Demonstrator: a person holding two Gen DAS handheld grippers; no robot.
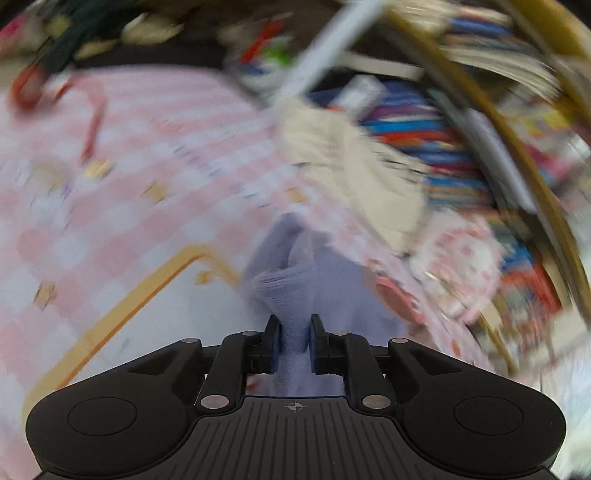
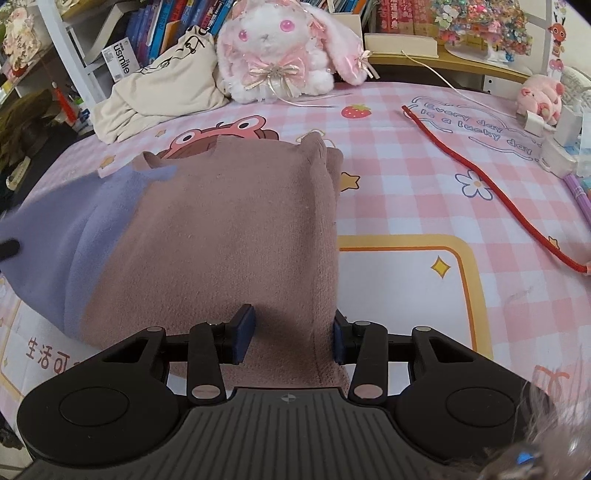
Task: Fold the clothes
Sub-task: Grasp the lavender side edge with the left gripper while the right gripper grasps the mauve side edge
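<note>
Lavender sleeve point(image 1: 291, 295) pinched in left gripper point(image 1: 293, 341) jaws, mauve sweater point(image 2: 236, 251) between right gripper point(image 2: 293, 338) parted jaws

A: What sits at the far edge of the tabletop point(image 2: 388, 192)?
B: A plush rabbit point(image 2: 280, 55) at twelve o'clock, a cream bag point(image 2: 166, 92) at eleven.
A: And to the right?
B: A red cord point(image 2: 480, 177) at two o'clock, a pink pig point(image 2: 541, 98) beyond; books point(image 2: 166, 26) line the shelf.

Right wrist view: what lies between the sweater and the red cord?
Only bare tablecloth, pink check with a star print and a flower print, lies between the sweater and the red cord. The right wrist view shows it.
</note>
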